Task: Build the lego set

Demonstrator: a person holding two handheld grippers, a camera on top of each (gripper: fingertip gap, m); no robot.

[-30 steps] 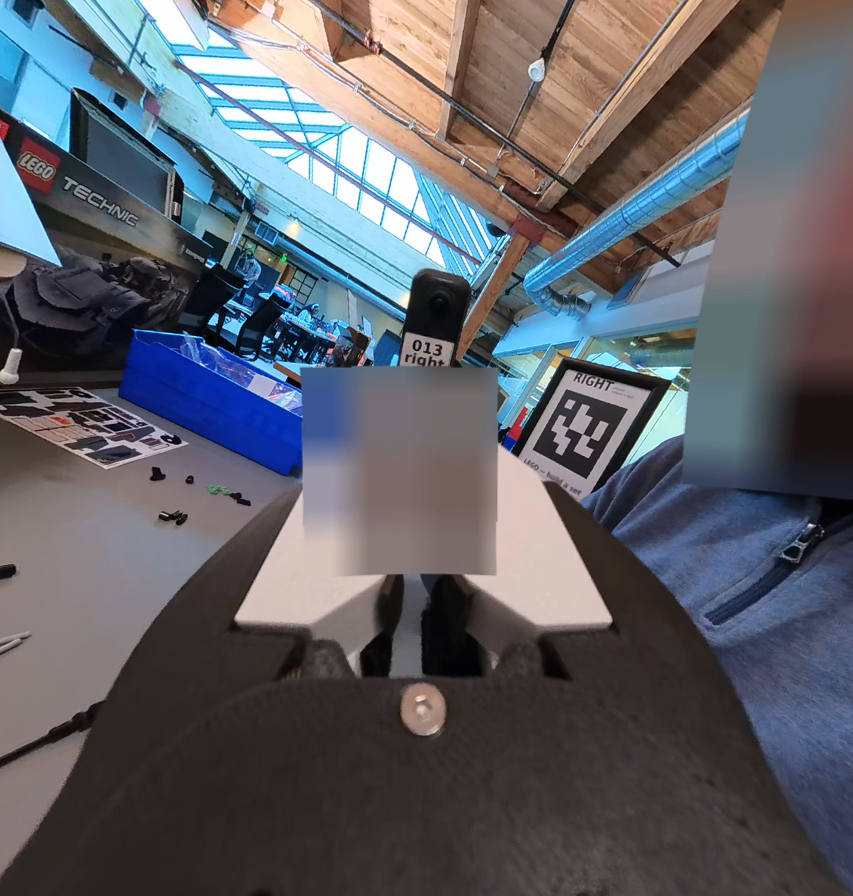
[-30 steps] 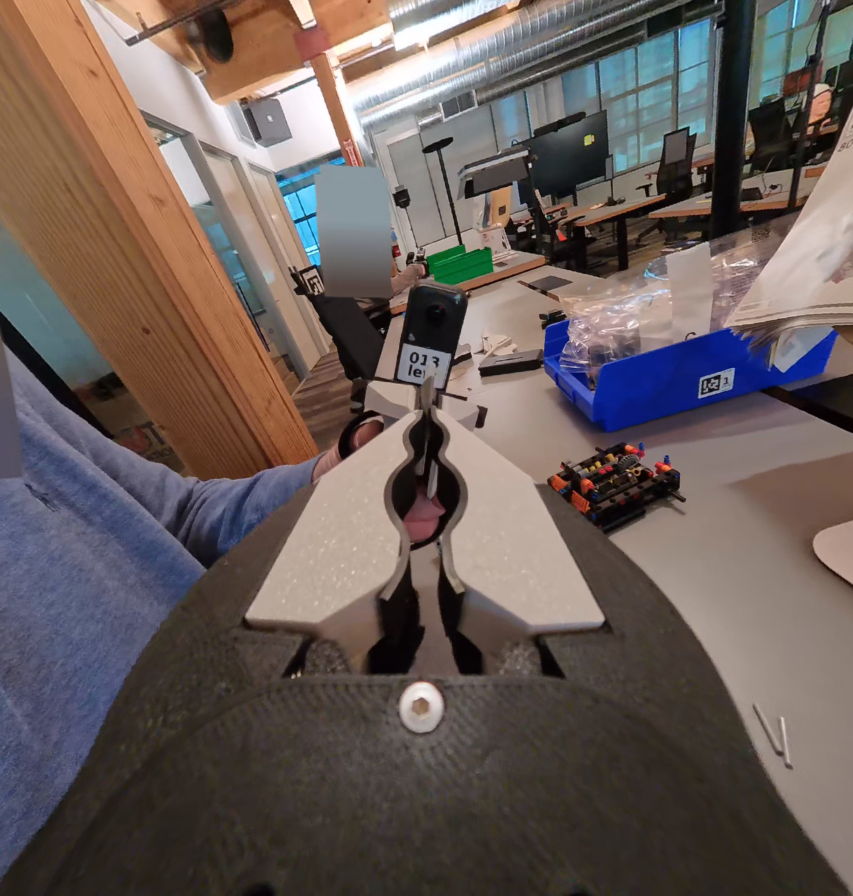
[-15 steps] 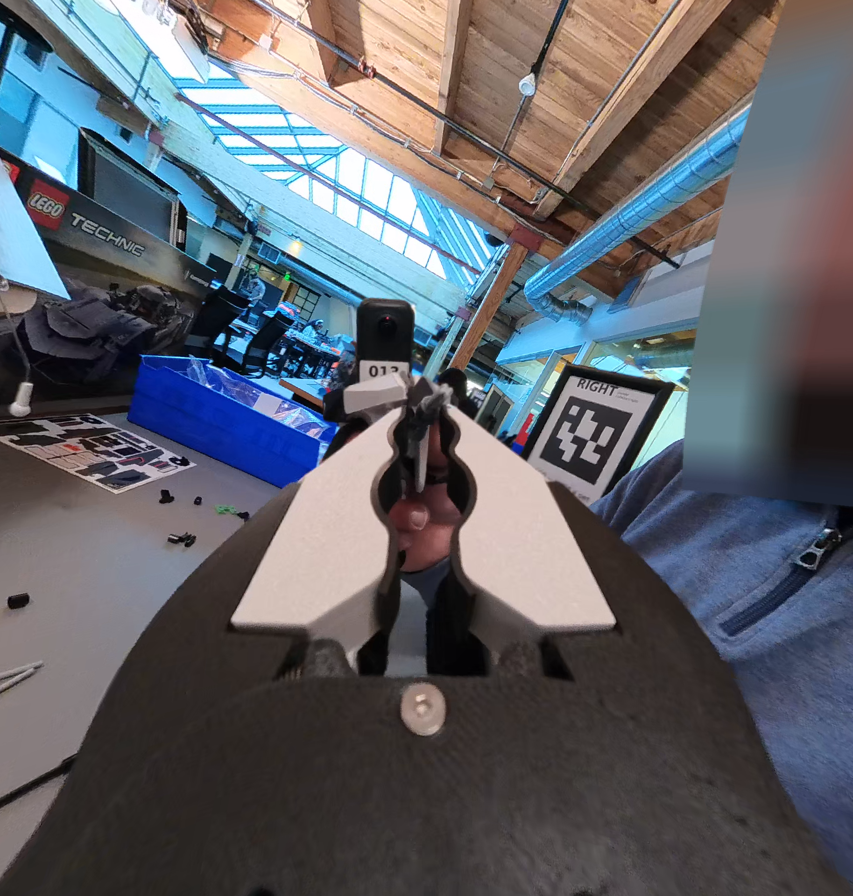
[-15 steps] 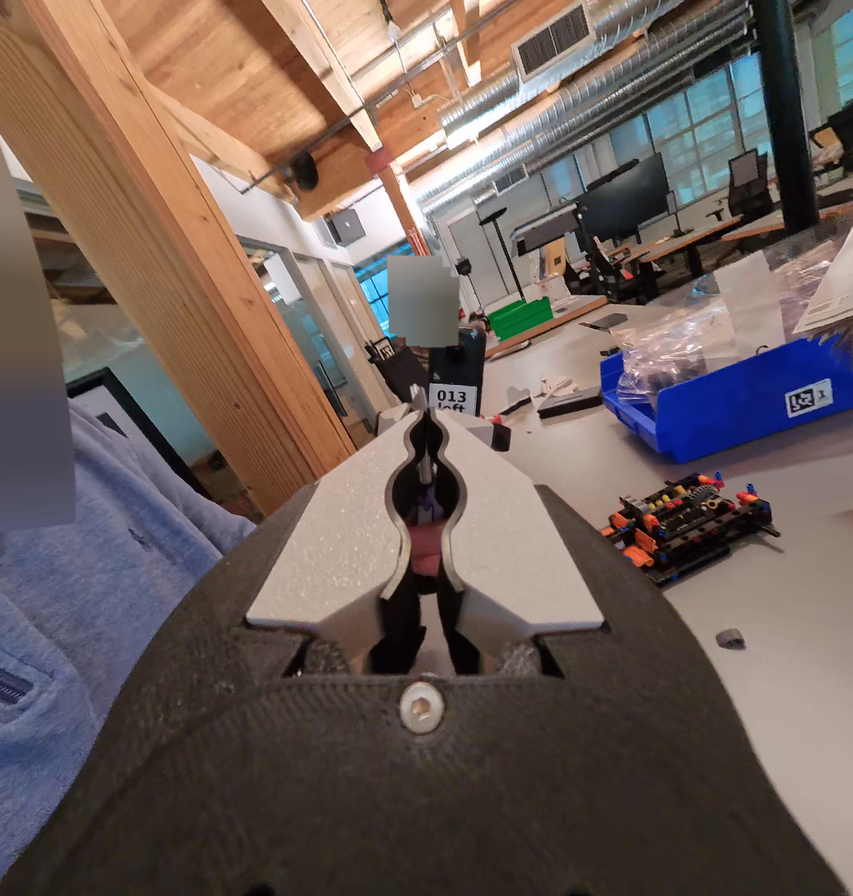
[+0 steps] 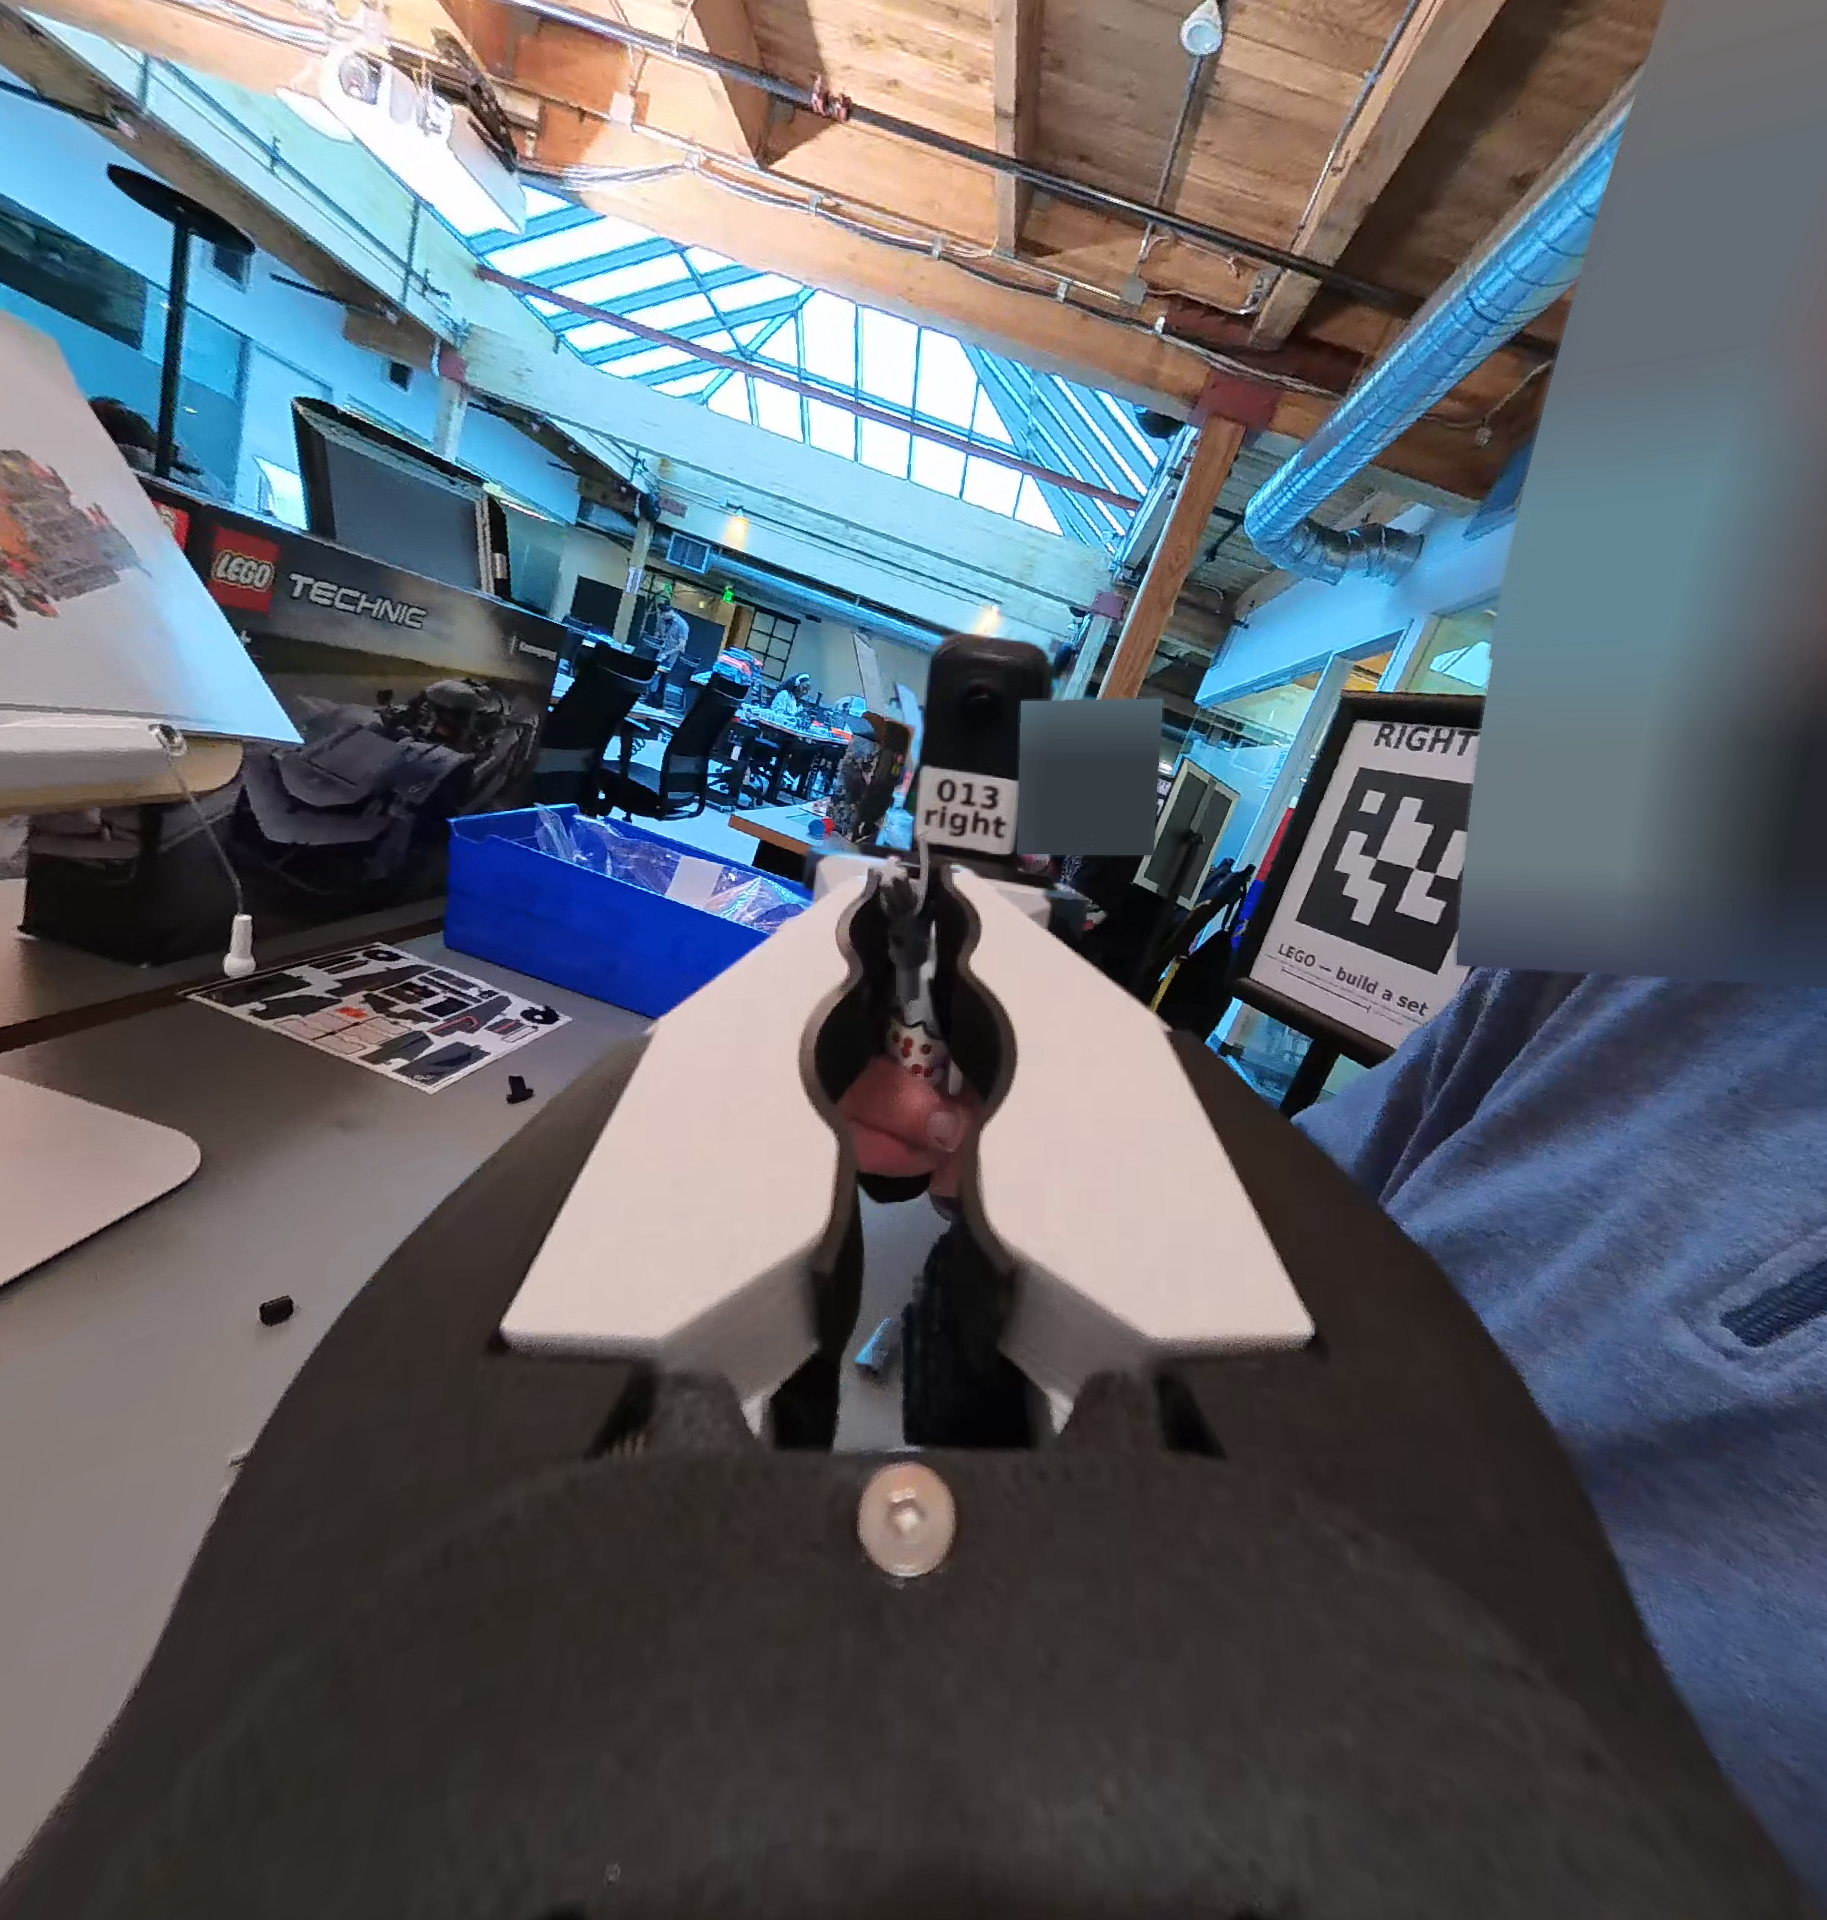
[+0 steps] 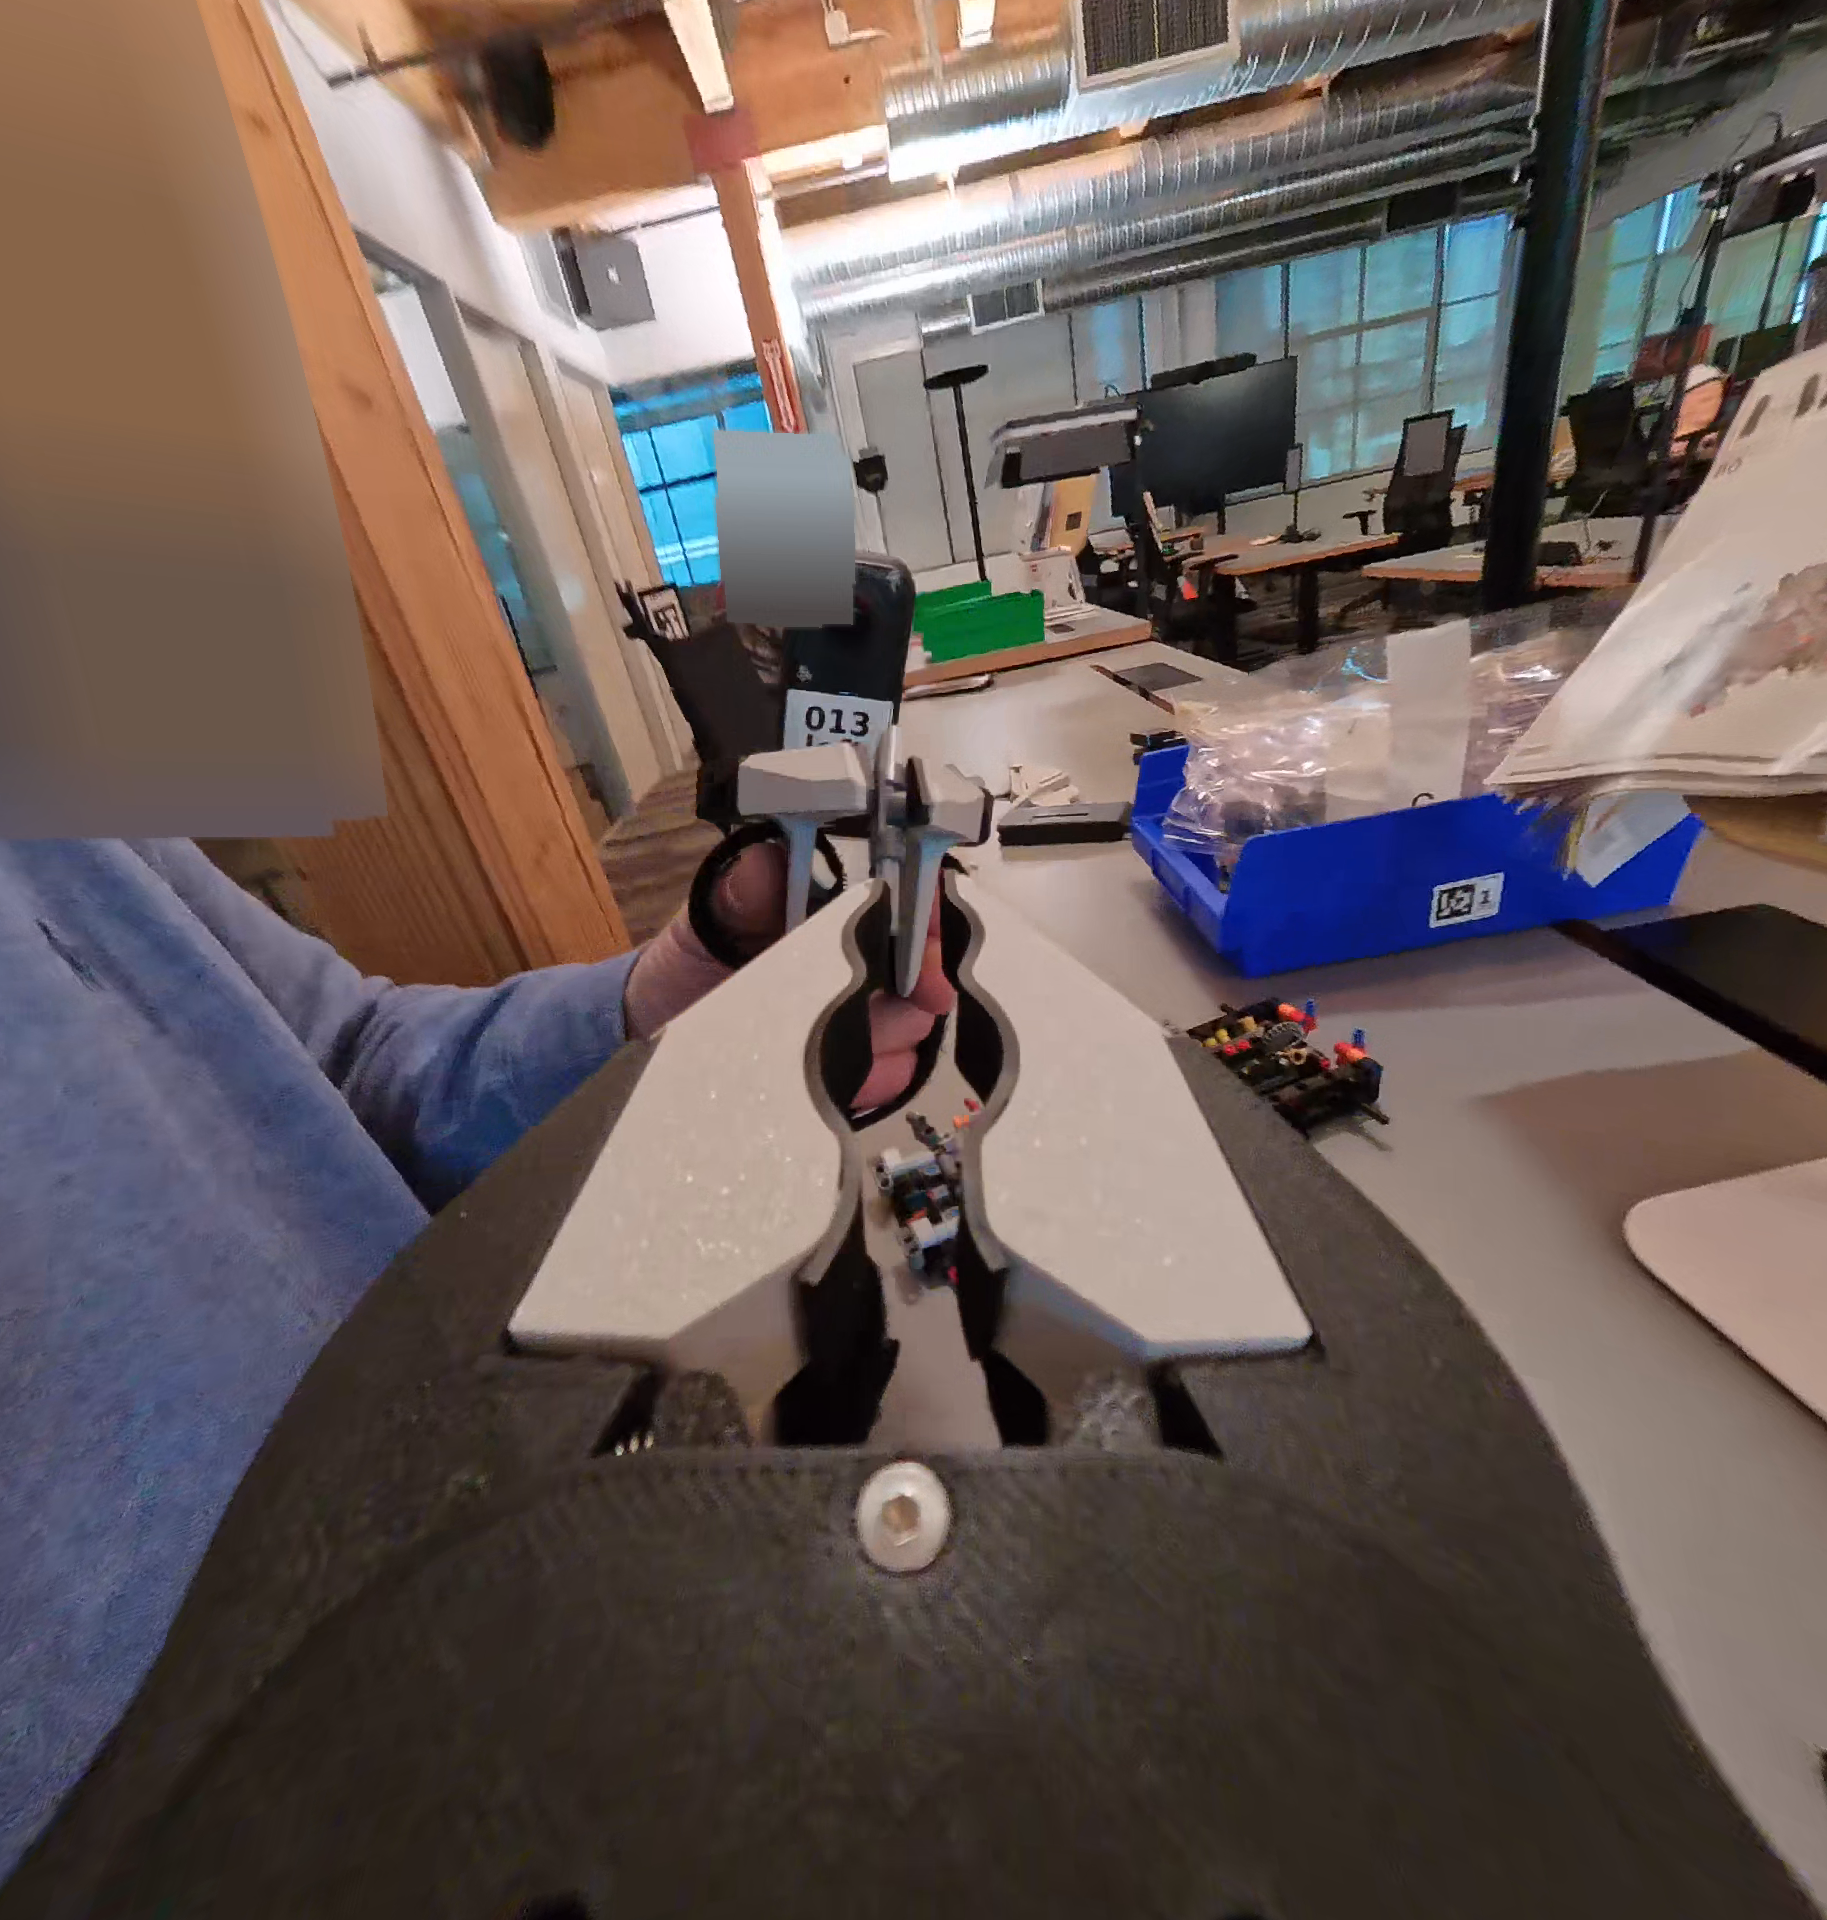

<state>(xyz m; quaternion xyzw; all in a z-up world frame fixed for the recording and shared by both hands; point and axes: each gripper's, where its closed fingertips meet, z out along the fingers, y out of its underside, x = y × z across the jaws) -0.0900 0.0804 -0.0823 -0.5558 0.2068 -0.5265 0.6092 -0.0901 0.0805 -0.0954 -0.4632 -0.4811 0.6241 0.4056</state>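
**A:** Where is the part you are working on?

**B:** It is in the air in front of your chest, not on the surface (image 6: 1075, 935). Your left tongs (image 5: 911, 896) are clamped on a small grey Technic piece (image 6: 893, 826), and a thin axle sticks up out of it. Your right tongs (image 6: 904, 902) meet it tip to tip. Their ends are close together, but I cannot tell whether they grip anything or only touch.

**A:** And the rest of the build?

**B:** The dark chassis assembly (image 6: 1293, 1070) with orange and yellow pins lies on the surface to your right, near the blue bin (image 6: 1408, 904) of bagged parts. A smaller sub-assembly (image 6: 924, 1195) shows through the gap of your right tongs, directly below. A loose black pin (image 5: 277, 1311) lies on your left side.

**A:** How will the grey piece handle?

**B:** I judge it to be very light, hard and smooth, so it can twist or pop out if you pinch it off-centre. Hold it by its flat sides, across the body. Leave the axle and the holes free for the other tongs.

**A:** Any risk?

**B:** The axle is slender, so push along its length rather than sideways, or it will bind. If the chassis is next, take it by its long beams, because the small pins can come loose
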